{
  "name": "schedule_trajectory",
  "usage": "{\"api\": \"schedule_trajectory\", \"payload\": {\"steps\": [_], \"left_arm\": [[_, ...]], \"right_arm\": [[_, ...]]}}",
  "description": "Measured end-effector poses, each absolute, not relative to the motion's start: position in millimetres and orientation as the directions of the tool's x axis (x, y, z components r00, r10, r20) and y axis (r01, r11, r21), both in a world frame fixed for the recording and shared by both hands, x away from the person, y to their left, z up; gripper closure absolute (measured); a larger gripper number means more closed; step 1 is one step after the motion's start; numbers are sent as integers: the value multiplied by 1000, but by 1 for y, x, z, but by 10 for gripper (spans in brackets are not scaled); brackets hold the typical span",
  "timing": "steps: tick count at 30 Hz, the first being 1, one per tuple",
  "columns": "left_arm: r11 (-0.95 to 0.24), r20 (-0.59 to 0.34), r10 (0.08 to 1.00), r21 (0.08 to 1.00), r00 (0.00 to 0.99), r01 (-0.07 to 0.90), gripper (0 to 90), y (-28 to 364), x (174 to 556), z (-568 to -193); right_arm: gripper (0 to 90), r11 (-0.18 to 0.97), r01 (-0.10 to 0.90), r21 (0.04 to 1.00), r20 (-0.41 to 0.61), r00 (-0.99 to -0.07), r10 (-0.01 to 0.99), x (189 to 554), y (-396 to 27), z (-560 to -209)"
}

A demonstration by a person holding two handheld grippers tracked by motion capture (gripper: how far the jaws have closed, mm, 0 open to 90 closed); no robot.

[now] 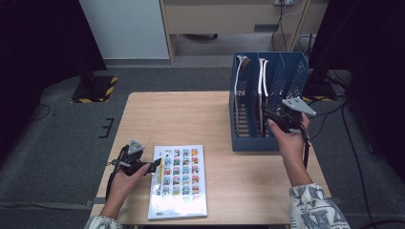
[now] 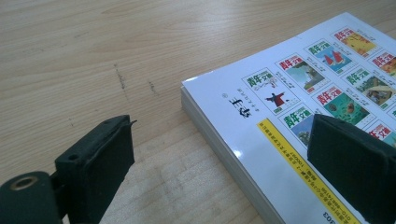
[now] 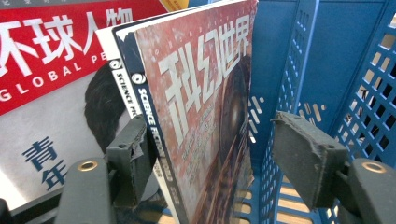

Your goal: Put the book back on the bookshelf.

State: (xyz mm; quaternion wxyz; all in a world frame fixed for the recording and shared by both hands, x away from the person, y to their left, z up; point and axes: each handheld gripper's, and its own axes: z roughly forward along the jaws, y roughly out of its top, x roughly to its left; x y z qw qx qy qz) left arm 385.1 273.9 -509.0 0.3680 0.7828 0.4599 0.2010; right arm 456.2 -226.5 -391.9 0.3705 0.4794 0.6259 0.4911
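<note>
Magazine (image 3: pixel 196 107) stands upright in the blue file rack (image 1: pixel 291 71) at two o'clock on the surface (image 1: pixel 191 114), between the right claw (image 3: pixel 212 158) pads, jaws apart and off it — looks filed. The booklet (image 1: pixel 179 183) lies flat at seven o'clock; the open left claw (image 2: pixel 224 168) straddles its edge, so it probably goes next.

Bare table (image 1: pixel 191 119) lay open left of the blue file rack (image 1: pixel 248 140). Upright magazines (image 3: pixel 196 107) crowded its slots. The rightmost slot stood free.
</note>
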Motion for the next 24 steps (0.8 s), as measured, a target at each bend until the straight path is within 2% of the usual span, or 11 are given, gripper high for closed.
{"api": "schedule_trajectory", "payload": {"steps": [24], "left_arm": [[-302, -31, 866, 762, 498, 572, 68, 273, 385, -509]], "right_arm": [[142, 51, 281, 958, 39, -304, 952, 451, -223, -402]]}}
